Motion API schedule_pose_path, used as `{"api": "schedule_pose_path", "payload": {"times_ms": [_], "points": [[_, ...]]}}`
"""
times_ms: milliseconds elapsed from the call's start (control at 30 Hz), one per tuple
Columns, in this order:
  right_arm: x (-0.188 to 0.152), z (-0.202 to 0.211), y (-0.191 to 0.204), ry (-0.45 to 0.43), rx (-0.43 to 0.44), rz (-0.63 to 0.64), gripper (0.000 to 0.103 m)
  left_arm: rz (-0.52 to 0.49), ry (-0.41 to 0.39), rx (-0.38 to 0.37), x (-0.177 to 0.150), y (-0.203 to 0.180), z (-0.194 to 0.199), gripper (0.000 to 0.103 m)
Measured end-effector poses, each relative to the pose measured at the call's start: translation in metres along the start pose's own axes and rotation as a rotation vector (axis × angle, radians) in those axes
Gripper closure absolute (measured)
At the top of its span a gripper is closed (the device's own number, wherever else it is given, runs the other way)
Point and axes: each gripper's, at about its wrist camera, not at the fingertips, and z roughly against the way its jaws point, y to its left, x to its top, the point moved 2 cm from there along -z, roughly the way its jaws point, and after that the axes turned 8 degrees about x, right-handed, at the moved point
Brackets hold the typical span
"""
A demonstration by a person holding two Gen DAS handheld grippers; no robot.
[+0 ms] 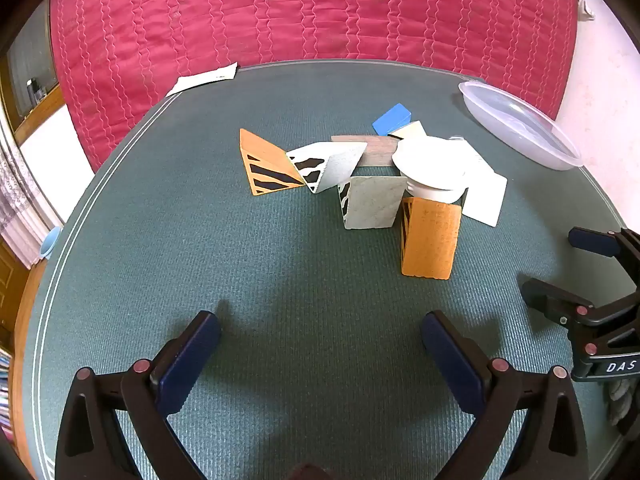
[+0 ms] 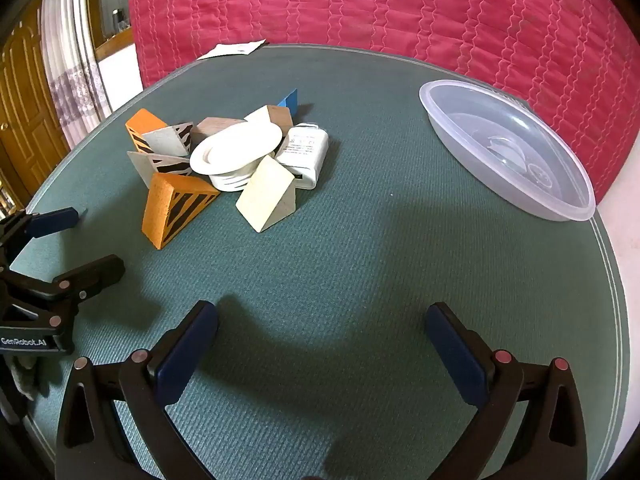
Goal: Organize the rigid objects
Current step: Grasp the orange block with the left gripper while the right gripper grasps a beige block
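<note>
A pile of rigid pieces lies mid-table: an orange striped wedge (image 1: pixel 430 236) (image 2: pixel 172 208), a second orange wedge (image 1: pixel 266 164) (image 2: pixel 140 128), grey-white striped wedges (image 1: pixel 372 202) (image 2: pixel 160 162), a cream wedge (image 2: pixel 268 194), a blue block (image 1: pixel 392 119) (image 2: pixel 289 101), a white round fitting (image 1: pixel 430 168) (image 2: pixel 236 152) and a white charger (image 2: pixel 304 152). My left gripper (image 1: pixel 320 344) is open and empty, short of the pile. My right gripper (image 2: pixel 322 336) is open and empty, right of the pile. Each shows in the other's view (image 1: pixel 560 268) (image 2: pixel 86 240).
A clear plastic tub (image 1: pixel 520 126) (image 2: pixel 508 148) stands empty at the table's back right edge. A white paper (image 1: pixel 204 78) (image 2: pixel 234 49) lies at the far left edge. A red quilted cover (image 1: pixel 312 12) hangs behind the green table (image 1: pixel 280 280).
</note>
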Motion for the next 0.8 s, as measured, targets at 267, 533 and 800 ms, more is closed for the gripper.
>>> {"api": "schedule_pose_path", "payload": {"times_ms": [267,533,800], "points": [[0.000,0.001,0.000,-0.007,0.010,-0.006,0.000,0.012,0.005,0.008,0.000,0.001,0.000,0.000],[0.000,0.001,0.000,-0.004,0.017,-0.004,0.000,0.010,0.006,0.005,0.001,-0.002,-0.002,0.000],[-0.001,0.002,-0.006,0.000,0.011,-0.009,0.000,0.000,0.019,-0.008,0.008,-0.010,-0.005,0.005]]}}
